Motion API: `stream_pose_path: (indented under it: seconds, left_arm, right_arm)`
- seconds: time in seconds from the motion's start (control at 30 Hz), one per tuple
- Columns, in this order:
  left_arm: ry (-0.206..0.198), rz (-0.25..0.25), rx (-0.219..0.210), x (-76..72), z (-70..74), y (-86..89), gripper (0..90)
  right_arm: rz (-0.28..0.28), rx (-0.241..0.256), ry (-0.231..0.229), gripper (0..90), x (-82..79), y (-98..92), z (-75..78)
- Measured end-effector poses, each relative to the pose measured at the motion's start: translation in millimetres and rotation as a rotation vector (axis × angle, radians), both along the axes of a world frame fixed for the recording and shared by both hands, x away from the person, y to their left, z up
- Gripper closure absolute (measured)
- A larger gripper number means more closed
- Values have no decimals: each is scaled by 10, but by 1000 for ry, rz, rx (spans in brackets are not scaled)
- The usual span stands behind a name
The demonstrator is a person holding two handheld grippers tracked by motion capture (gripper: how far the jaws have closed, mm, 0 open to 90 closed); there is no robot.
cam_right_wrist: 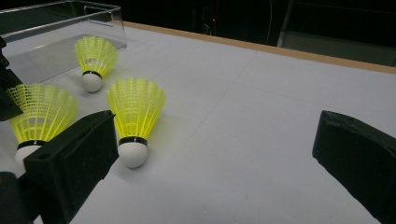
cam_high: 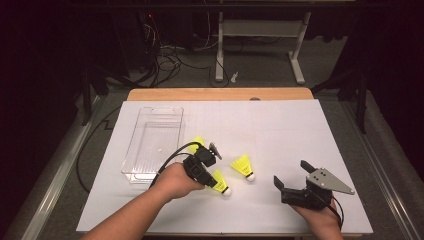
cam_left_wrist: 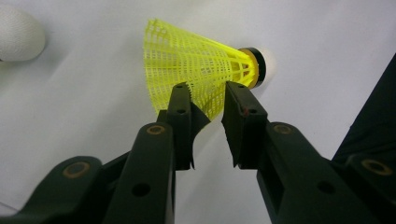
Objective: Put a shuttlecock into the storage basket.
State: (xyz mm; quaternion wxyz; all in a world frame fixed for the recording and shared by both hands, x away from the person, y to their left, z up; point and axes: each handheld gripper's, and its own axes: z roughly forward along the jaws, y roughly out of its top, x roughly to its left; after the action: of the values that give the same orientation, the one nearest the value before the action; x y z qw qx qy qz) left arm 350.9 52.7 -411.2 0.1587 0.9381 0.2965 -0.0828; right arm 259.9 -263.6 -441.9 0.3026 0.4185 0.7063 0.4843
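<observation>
At the table's near edge, the right gripper [cam_high: 290, 178] rests with its jaws spread wide and empty, well apart from everything. Just ahead and to its left, the left gripper [cam_left_wrist: 208, 100] has its two jaws on either side of a yellow shuttlecock's [cam_left_wrist: 196, 63] mesh skirt, touching it but seemingly not yet clenched. The step in hand looks like a pick-up; the next move likely calls for squeezing gently, then lifting. A second shuttlecock [cam_high: 243, 166] lies between the grippers, a third [cam_right_wrist: 95, 60] beyond, and past the left gripper sits a clear plastic bin [cam_high: 145, 145].
</observation>
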Motion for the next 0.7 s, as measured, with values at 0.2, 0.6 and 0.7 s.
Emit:
stream_pose_path:
  seconds: [0.2, 0.6, 0.7]
  left_arm:
    - [-2, -9, -16, -10, 7, 16, 842]
    - [2, -19, -41, -24, 26, 29, 890]
    - [5, -24, -47, -36, 38, 34, 892]
  right_arm:
    - [4, -3, 3, 7, -6, 11, -2]
    - [8, 1, 6, 7, -8, 10, -2]
    - [17, 4, -2, 7, -15, 11, 5]
